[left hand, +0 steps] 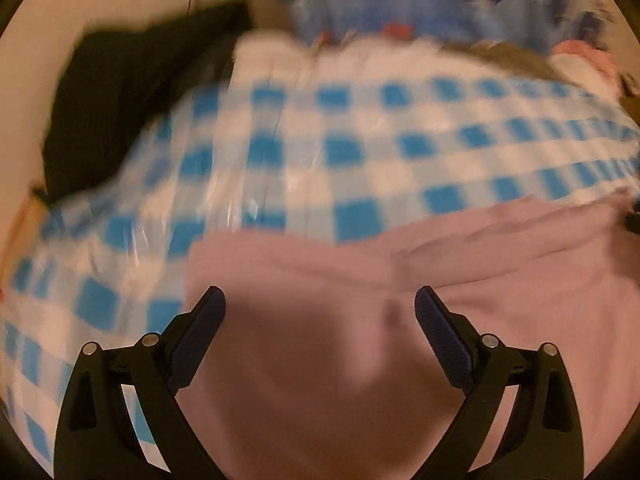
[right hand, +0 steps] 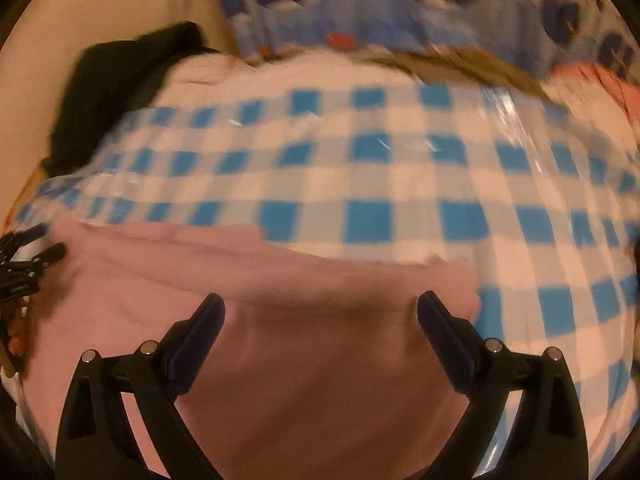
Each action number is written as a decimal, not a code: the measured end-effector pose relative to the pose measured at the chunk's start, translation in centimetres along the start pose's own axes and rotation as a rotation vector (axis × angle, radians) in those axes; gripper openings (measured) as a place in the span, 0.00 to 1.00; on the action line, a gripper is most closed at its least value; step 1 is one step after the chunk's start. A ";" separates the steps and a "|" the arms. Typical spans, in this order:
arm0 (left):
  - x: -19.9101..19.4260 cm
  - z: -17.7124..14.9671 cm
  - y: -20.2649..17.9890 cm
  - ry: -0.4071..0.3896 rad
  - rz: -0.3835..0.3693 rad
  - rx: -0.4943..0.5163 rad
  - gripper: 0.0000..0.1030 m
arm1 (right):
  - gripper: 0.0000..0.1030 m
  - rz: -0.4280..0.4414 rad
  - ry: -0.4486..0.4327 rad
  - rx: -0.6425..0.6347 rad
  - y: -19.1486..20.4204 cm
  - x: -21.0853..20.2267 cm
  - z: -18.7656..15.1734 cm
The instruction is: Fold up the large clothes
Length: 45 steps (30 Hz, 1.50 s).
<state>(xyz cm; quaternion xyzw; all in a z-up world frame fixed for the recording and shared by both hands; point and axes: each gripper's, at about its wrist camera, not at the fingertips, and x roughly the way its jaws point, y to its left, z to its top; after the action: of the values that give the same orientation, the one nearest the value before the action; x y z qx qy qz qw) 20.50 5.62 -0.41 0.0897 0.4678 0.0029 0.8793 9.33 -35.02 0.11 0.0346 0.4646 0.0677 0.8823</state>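
A pink garment (left hand: 400,280) lies flat on a blue-and-white checked table cover (left hand: 340,152). My left gripper (left hand: 320,312) is open and empty just above the garment's left part. In the right wrist view the same pink garment (right hand: 280,300) fills the lower left, with its far edge running across the checked cover (right hand: 400,184). My right gripper (right hand: 320,312) is open and empty above the garment's right part. The left gripper's fingertips (right hand: 44,254) show at the left edge of the right wrist view. Both views are motion-blurred.
A black garment (left hand: 120,92) is heaped at the far left of the table, also in the right wrist view (right hand: 108,88). A blue patterned fabric (left hand: 400,0) hangs behind the table (right hand: 400,4). Something pink (left hand: 588,56) lies at the far right.
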 end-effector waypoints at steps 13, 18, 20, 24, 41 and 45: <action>-0.1 -2.3 2.9 0.067 -0.076 -0.094 0.93 | 0.93 0.029 -0.015 -0.002 0.0 -2.7 -1.1; -4.8 -7.7 3.5 0.003 -0.092 -0.062 0.93 | 0.93 0.049 -0.074 -0.115 2.7 -6.7 -4.9; -2.5 -9.7 3.7 0.043 -0.113 -0.080 0.94 | 0.93 0.025 -0.011 -0.099 2.0 -3.6 -6.6; -0.1 -11.4 5.1 0.021 -0.232 -0.193 0.94 | 0.95 0.095 -0.031 -0.023 0.4 -0.8 -8.1; -1.5 -16.1 9.0 0.019 -0.358 -0.365 0.94 | 0.95 0.073 -0.021 -0.030 0.4 -4.0 -9.5; -7.1 -18.9 11.5 -0.028 -0.413 -0.441 0.94 | 0.94 0.232 -0.096 0.073 -1.2 -10.9 -12.6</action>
<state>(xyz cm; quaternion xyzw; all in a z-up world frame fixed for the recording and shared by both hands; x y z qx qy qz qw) 1.90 19.20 -3.06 -0.2003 0.4519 -0.0758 0.8660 -6.99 -37.89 1.72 0.1235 0.4170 0.1506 0.8878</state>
